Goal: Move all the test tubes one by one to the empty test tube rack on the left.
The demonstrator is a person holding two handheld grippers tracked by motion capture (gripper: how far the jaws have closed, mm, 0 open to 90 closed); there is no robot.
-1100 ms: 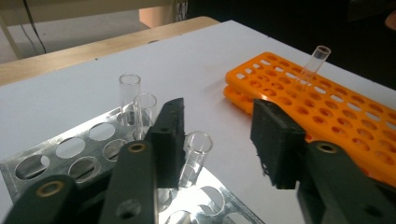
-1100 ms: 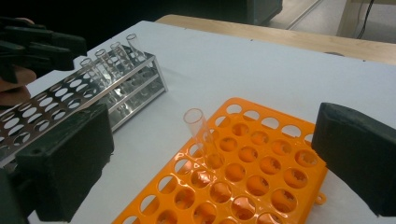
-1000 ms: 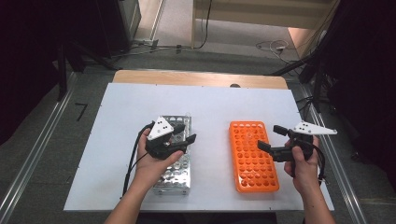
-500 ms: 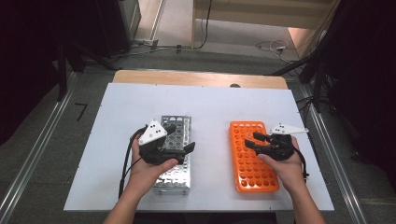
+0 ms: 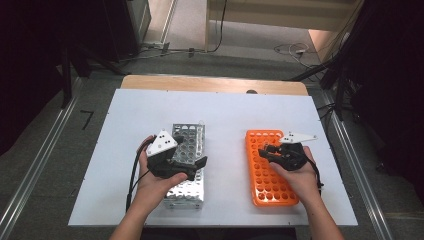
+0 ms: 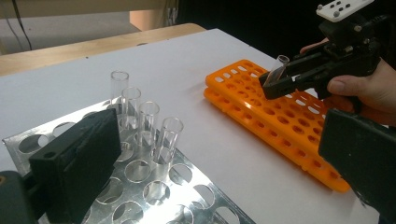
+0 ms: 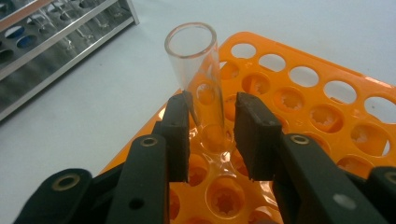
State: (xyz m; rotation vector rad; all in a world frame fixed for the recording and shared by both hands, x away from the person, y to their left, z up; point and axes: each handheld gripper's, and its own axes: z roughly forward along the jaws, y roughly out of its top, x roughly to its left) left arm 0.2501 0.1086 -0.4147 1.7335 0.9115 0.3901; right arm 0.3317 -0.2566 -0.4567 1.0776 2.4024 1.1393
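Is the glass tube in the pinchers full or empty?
Empty. The glass tube held by the right gripper is clear right through; the orange rack shows behind it.

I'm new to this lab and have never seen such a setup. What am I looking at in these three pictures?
A person sits at a white table with a hand-held two-jaw tool in each hand. One picture looks down from above; the other two come from cameras riding on each tool. On the table lie a metal rack with four glass tubes and an orange rack. The right tool grips a glass tube over the orange rack. The left tool is open, over the metal rack.
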